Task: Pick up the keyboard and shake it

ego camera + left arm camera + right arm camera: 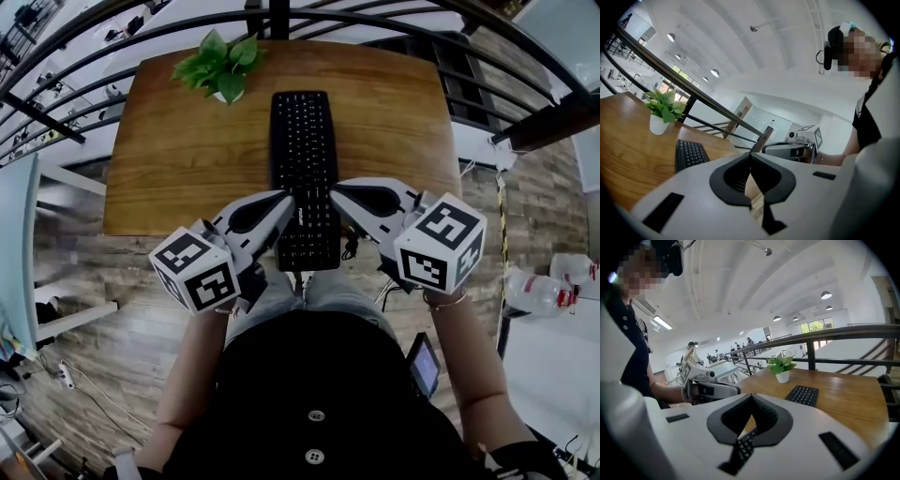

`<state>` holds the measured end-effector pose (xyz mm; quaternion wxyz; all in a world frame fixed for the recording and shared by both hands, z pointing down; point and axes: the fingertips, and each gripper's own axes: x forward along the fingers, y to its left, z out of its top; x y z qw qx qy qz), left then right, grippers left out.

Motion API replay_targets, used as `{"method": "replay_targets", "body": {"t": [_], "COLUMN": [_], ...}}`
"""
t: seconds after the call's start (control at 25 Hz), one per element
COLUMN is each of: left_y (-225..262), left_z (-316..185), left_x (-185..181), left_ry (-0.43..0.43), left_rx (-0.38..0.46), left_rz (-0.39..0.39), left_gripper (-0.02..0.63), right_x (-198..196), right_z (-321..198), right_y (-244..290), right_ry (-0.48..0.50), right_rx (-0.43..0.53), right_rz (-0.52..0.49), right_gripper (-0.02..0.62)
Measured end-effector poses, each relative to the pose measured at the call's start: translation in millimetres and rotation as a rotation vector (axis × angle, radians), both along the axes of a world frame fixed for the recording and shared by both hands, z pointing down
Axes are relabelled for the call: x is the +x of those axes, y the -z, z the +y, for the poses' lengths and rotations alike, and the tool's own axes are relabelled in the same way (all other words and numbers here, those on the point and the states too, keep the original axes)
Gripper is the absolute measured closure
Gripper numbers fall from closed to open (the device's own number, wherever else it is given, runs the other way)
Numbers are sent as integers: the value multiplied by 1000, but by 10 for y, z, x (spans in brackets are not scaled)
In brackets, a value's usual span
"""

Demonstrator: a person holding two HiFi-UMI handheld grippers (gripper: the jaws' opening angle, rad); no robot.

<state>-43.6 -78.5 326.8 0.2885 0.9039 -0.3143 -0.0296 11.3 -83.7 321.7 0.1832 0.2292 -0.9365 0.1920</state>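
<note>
The keyboard (304, 141) is lying on the table (187, 159), its near end overhanging, which probably makes it easier to grasp. The left gripper (289, 200) and right gripper (335, 191) are flanking it, both clenched and empty.

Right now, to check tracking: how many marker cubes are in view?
2. The left cube sits on the left tool, left of the near end of the keyboard; the right cube on the right tool, right of it. None seems hidden.

A: What is the left gripper (751, 157) doing?
B: Its jaws are closed, tips touching. The black keyboard (689, 154) lies on the wooden table (623, 140), near a small green plant (663, 110). The right gripper (790, 151) is across from it.
</note>
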Motion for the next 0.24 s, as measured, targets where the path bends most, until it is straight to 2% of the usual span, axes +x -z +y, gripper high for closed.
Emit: {"method": "replay_targets", "body": {"t": [0.24], "left_y": [-43], "left_z": [-24], "left_x": [-14], "left_ry": [-6], "left_rx": [-10], "left_rz": [18], "left_gripper": [589], "right_x": [6], "right_z": [-49], "right_y": [10], "right_ry": [-3], "right_rx": [23], "right_rz": [-6], "right_gripper": [569]}}
